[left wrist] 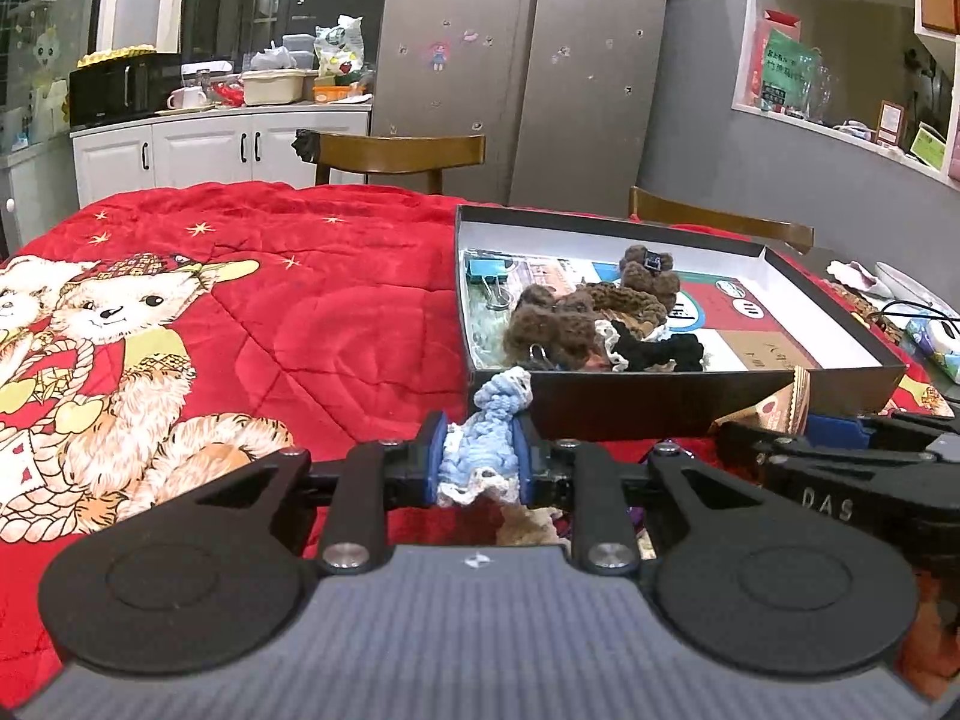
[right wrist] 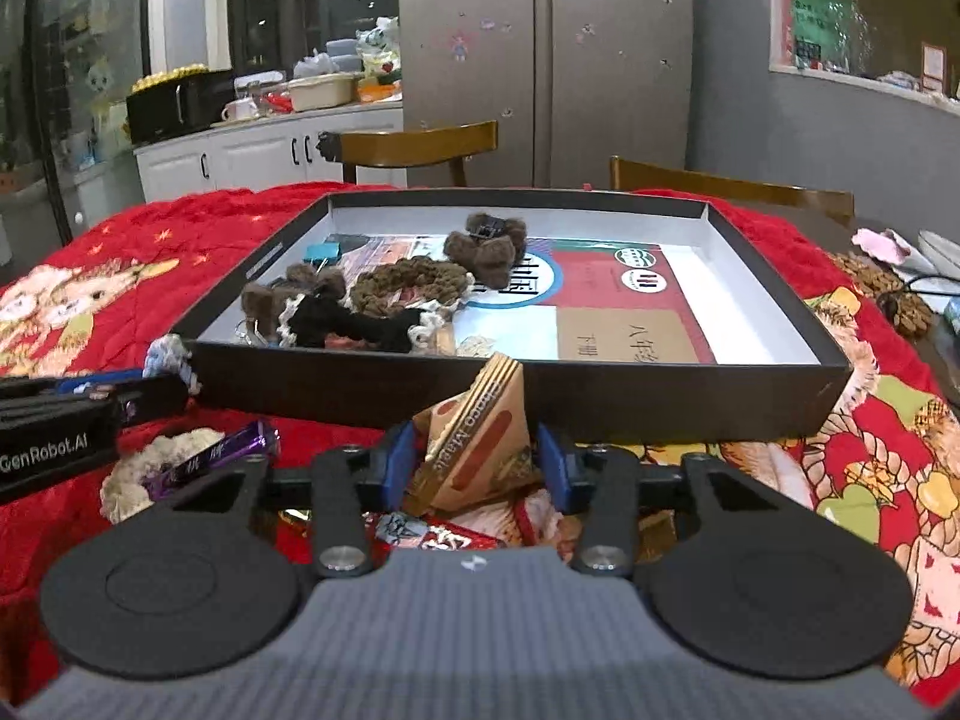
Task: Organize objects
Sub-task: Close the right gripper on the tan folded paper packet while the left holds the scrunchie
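Left wrist view. The left gripper (left wrist: pixel 480 459) pinches a blue-and-white crocheted scrunchie (left wrist: pixel 489 432) between its blue pads (left wrist: pixel 437 456); the jaws are drawn in narrow, with the yarn bunched in the gap and spilling above and below. The scrunchie hangs just short of the near left corner of the black box (left wrist: pixel 690 402), which sits on the red quilt (left wrist: pixel 330 312). Its top loop stands about level with the box's near rim.

Risk: if the gripper moves forward without lifting, the dangling loop will likely snag on the box wall, drag the box, or pull the yarn out of the pinch. The yarn is soft and compresses, so the hold is probably not very firm.

The box already holds brown scrunchies (left wrist: pixel 564 324), a black scrunchie (left wrist: pixel 660 351) and a blue binder clip (left wrist: pixel 487 273) crowded at its left end. A drop there could pile up and roll out over the low rim.

Right wrist view. The right gripper (right wrist: pixel 477 468) has its jaws moderately spread around a tan snack packet (right wrist: pixel 474 444) that stands tilted between the pads. Whether both pads actually press it I cannot tell; the right pad looks slightly clear.

Risk: the packet is slick and wedge-shaped, and could slip or twist out during a lift. It also leans against the box's near wall (right wrist: pixel 600 396).

More wrappers lie just beneath, and a purple wrapper (right wrist: pixel 216 450) lies on a cream scrunchie (right wrist: pixel 150 468) to the near left. The left gripper (right wrist: pixel 90 414) is close by on the left, so the two tools could collide.
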